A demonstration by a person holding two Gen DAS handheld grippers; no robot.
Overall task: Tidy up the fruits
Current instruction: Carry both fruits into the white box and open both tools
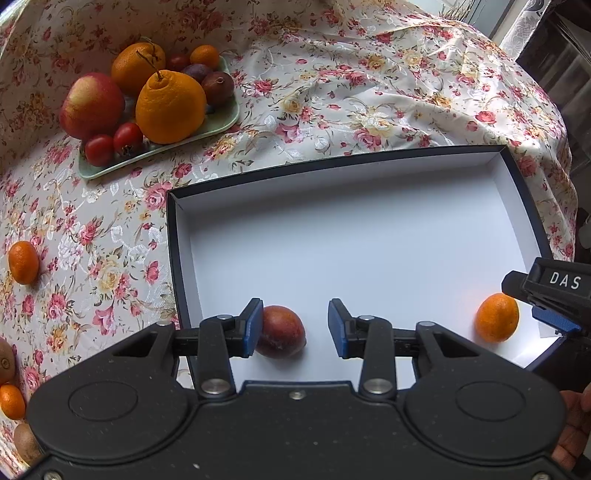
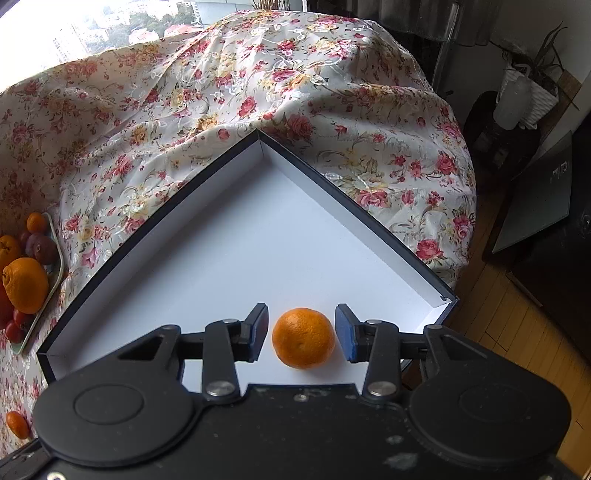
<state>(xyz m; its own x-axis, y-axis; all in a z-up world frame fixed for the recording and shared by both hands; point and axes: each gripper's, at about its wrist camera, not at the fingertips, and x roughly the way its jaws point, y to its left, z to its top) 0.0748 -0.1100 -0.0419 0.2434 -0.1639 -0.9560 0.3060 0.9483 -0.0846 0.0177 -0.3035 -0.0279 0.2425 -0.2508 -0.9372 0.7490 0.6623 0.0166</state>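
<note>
A lived-in home, by all signs: table draped in a flowered tablecloth [image 2: 280,92], green fruit tray [image 1: 218,125] heaped with oranges and tomatoes, wooden plank floor [image 2: 491,332], potted plant [image 2: 532,74] in the corner, window [image 2: 92,26] looking out over city rooftops.

I see soft daylight from the overexposed window [image 2: 74,33]; glare washes the dark-rimmed white cardboard box [image 1: 369,236], shadows stay faint, and fisheye distortion bends sharp edges.

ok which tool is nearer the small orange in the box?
Right. The right tool is open around the small orange inside the box; the left tool is across the box, beside the passion fruit.
</note>
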